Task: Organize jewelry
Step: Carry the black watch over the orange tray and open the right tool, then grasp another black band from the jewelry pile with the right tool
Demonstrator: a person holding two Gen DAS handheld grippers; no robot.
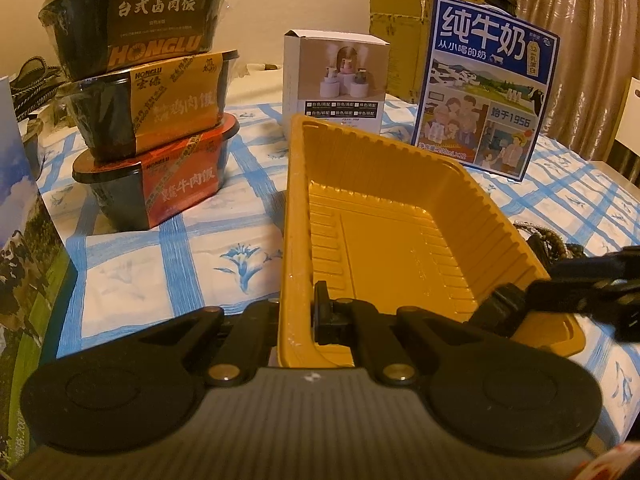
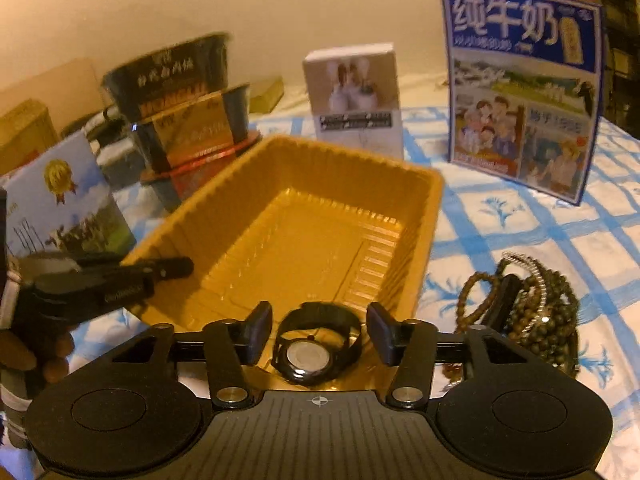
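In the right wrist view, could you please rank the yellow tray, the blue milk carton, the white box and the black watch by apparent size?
1. yellow tray
2. blue milk carton
3. white box
4. black watch

The watch lies nearest the camera, so it looks larger than it really is.

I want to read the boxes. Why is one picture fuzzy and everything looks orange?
Right wrist view: the tall blue milk carton and stacked black food bowls are smeared by blur, their lettering unreadable. Left wrist view: the same carton is sharp. Both views: warm dim light tints everything orange; the fisheye lens bends the edges.
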